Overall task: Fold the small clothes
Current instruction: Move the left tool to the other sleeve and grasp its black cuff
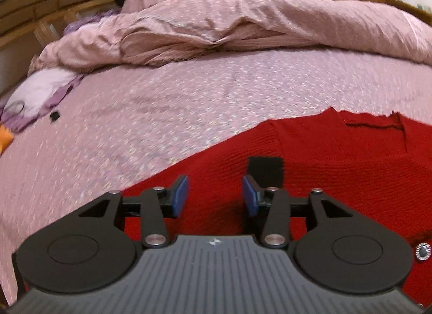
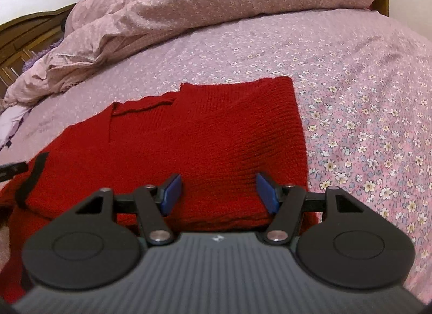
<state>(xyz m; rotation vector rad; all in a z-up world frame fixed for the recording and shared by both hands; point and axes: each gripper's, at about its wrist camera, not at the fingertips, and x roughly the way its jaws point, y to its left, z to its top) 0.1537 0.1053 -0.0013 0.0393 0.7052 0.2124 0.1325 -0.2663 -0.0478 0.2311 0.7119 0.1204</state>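
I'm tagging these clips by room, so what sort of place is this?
Most likely a home bedroom. A red knitted garment lies on a bed covered by a pink floral sheet, with a rumpled pink duvet behind it and a carved wooden headboard at the far left.

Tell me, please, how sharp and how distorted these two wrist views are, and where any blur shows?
Left wrist view: the floral bedsheet is smeared by motion blur, strongest toward the left edge; the red sweater and the open left gripper stay fairly crisp. Right wrist view: sharper, the sheet's flowers distinct, the knit ribs of the sweater readable past the open right gripper. Both views: fisheye bowing curves the bed; lighting is soft and even.
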